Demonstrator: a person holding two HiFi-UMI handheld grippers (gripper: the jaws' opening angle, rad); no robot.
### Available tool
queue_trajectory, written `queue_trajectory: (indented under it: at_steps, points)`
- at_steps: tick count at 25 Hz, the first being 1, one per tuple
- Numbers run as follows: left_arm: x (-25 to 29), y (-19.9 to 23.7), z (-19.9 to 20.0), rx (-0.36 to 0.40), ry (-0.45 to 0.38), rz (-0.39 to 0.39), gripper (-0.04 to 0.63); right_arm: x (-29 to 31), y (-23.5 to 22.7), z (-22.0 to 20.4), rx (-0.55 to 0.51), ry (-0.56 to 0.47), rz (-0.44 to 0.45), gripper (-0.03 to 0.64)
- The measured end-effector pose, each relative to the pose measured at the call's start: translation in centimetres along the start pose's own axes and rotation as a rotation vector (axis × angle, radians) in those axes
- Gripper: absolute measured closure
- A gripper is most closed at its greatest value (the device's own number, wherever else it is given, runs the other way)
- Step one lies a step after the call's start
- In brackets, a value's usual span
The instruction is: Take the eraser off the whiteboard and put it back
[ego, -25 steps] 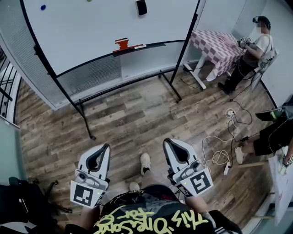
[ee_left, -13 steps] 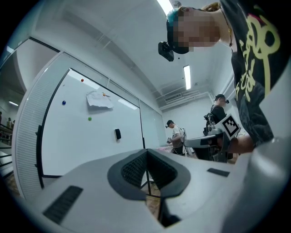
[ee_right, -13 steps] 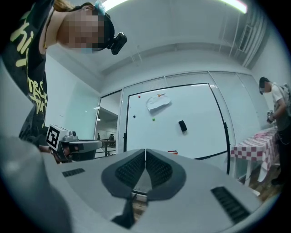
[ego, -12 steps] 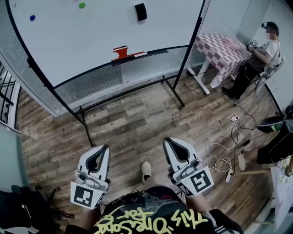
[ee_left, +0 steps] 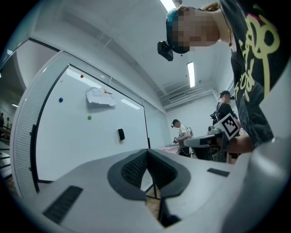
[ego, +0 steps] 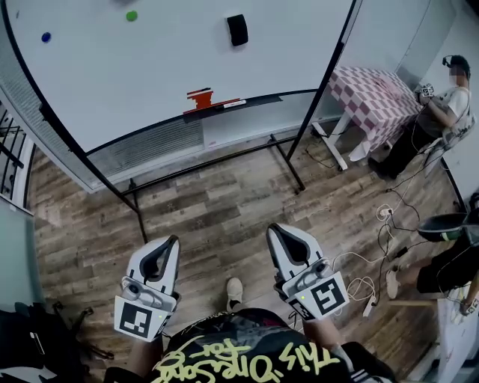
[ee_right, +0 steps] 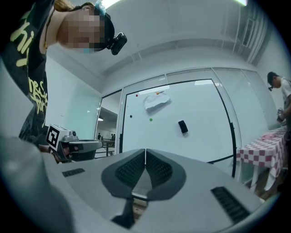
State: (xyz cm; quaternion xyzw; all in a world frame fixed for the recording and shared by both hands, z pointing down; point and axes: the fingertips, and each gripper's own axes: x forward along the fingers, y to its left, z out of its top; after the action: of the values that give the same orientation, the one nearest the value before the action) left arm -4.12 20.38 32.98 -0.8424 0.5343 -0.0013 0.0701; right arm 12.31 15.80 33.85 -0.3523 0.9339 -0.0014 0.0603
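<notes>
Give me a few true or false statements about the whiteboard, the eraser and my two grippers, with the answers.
1. The eraser is stuck on the whiteboard. True.
2. The right gripper holds the eraser. False: its jaws are together with nothing between them.
3. The left gripper is shut and empty. True.
4. Nothing on the board lies left of the eraser. False: a green magnet lies left of it in the head view.
5. A checkered table stands right of the whiteboard. True.
</notes>
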Motion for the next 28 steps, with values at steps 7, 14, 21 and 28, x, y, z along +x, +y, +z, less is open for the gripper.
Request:
queue_trajectory:
  at_steps: [7,14,21,28]
  points:
    - [3.2,0.5,-0.6,-0.002,0.006,0.029,0.589,1.9,-3.2,-0.5,0.004,0.01,0.025,0.606]
    - [5.8,0.6,-0.6,-0.002,-0.004,0.044,0.589,3.0,-5.7,-0.7,0.008,0.017,0.039,0.606]
    - [6.7,0.7,-1.2,-0.012,0.007,0.02,0.589,3.3,-6.5,-1.2,0.014,0.026,0.022,0.606]
    - [7.3,0.3,-0.8,-0.008,-0.015,-0.008,0.589,3.0,-6.5,-1.1,0.006,0.032,0.016,0.607]
